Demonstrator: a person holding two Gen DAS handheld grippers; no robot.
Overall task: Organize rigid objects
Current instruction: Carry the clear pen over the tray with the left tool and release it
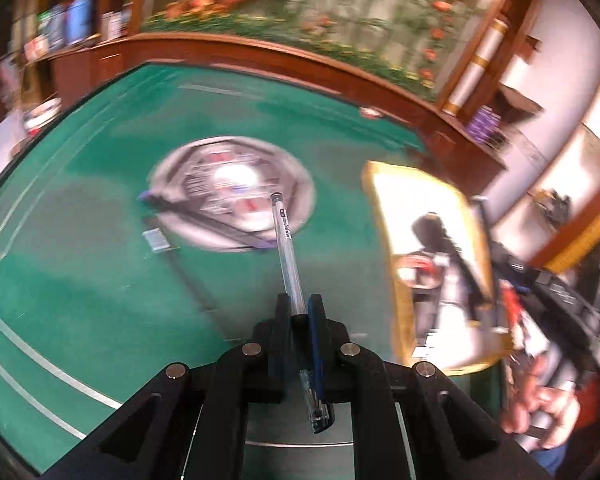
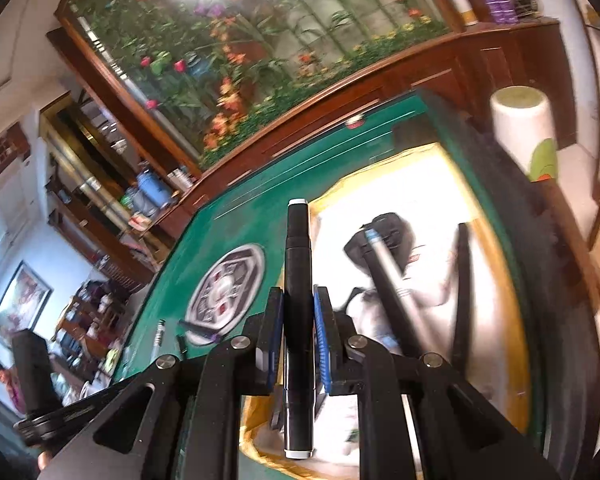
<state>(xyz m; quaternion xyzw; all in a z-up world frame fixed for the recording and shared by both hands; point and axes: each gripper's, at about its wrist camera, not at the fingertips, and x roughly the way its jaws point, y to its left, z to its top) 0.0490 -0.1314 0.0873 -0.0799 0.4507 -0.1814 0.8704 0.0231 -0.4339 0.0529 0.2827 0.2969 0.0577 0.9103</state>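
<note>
A: Bottom centre of the left wrist view, the left gripper (image 1: 299, 312) has its jaws pinched on a clear pen (image 1: 287, 252), whose barrel points up over the green table (image 1: 80, 248).

B: And the right?

A: The right gripper (image 2: 299, 320) clamps a black marker (image 2: 298, 280) upright between blue pads (image 2: 323, 344). Beyond it, right of centre, a gold-rimmed tray (image 2: 496, 280) holds blurred pens; a round emblem (image 2: 228, 288) lies to the left.

On the table (image 1: 80, 288), the round centre panel (image 1: 232, 196) lies left of the tray (image 1: 384, 216); pens (image 2: 392, 280) lie in it.
</note>
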